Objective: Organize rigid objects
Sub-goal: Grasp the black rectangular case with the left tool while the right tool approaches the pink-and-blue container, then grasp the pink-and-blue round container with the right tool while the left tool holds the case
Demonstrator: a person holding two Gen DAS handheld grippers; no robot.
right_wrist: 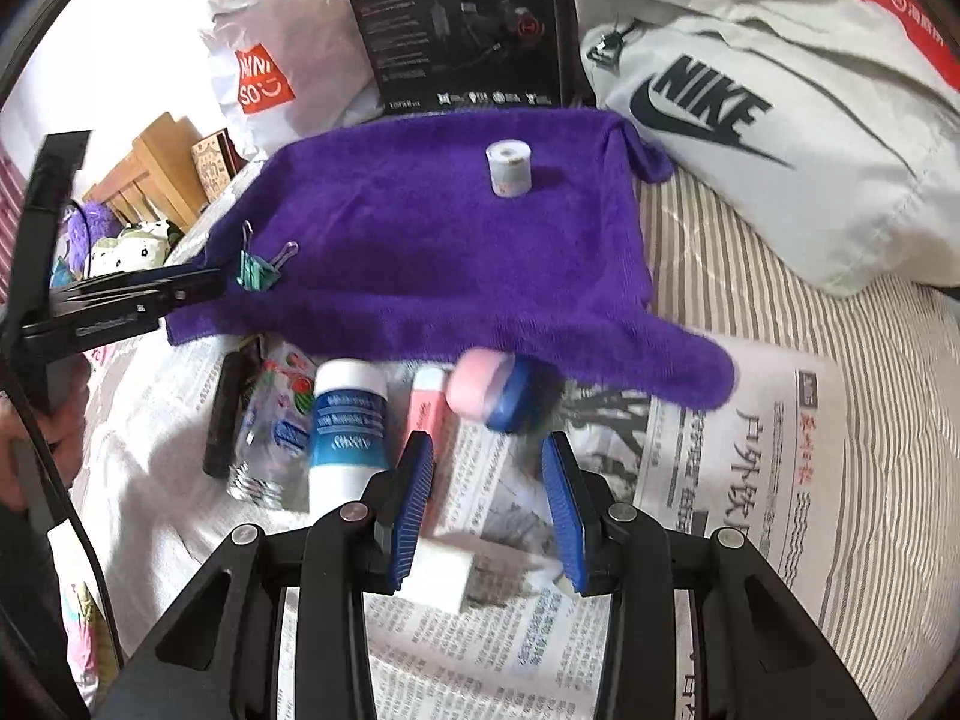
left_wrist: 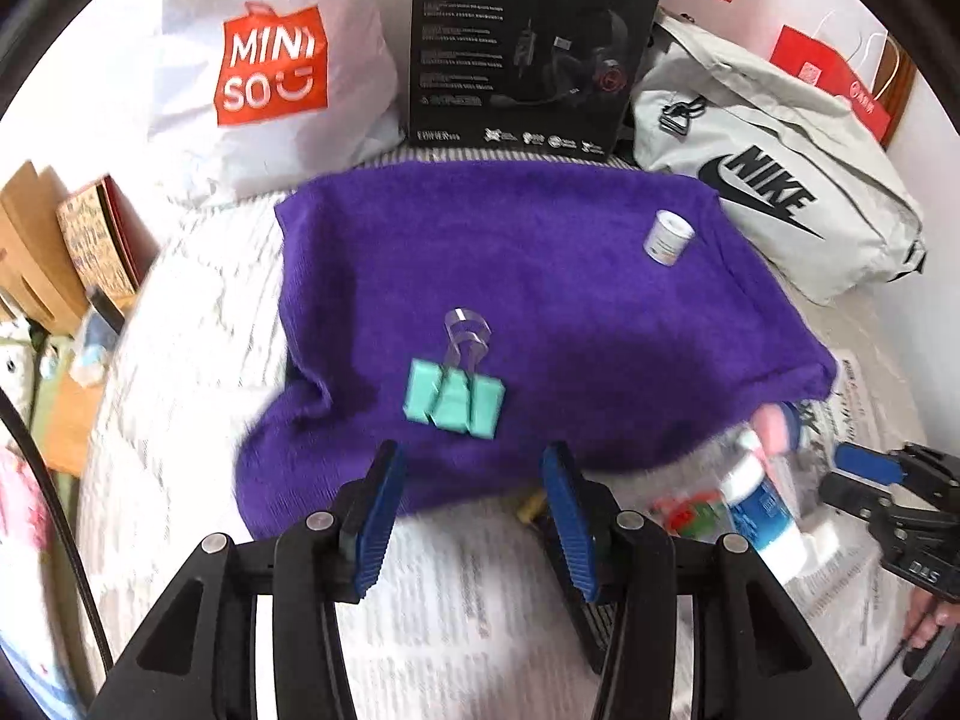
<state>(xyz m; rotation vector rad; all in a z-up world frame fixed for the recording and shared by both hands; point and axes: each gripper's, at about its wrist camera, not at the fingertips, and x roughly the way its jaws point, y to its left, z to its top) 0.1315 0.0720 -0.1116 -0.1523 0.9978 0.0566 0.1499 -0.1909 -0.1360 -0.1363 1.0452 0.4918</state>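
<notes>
A purple towel [left_wrist: 540, 276] [right_wrist: 432, 240] lies on the bed. On it lie a teal binder clip [left_wrist: 456, 396] [right_wrist: 255, 273] and a small white roll [left_wrist: 667, 237] [right_wrist: 509, 168]. My left gripper [left_wrist: 474, 468] is open and empty just short of the clip. My right gripper [right_wrist: 489, 456] is open and empty above newspaper [right_wrist: 750, 468]. Ahead of it lie a pink and blue piece [right_wrist: 495, 390], a pink eraser [right_wrist: 429, 405], a blue and white bottle [right_wrist: 345, 426] [left_wrist: 768, 510] and a white block [right_wrist: 441, 576].
A Miniso bag [left_wrist: 270, 66], a black headset box [left_wrist: 528, 42] and a grey Nike bag [left_wrist: 780, 192] [right_wrist: 780, 102] stand behind the towel. A black bar [right_wrist: 225, 414] and a clear wrapper [right_wrist: 273, 420] lie left of the bottle. Shelves are at far left [left_wrist: 42, 240].
</notes>
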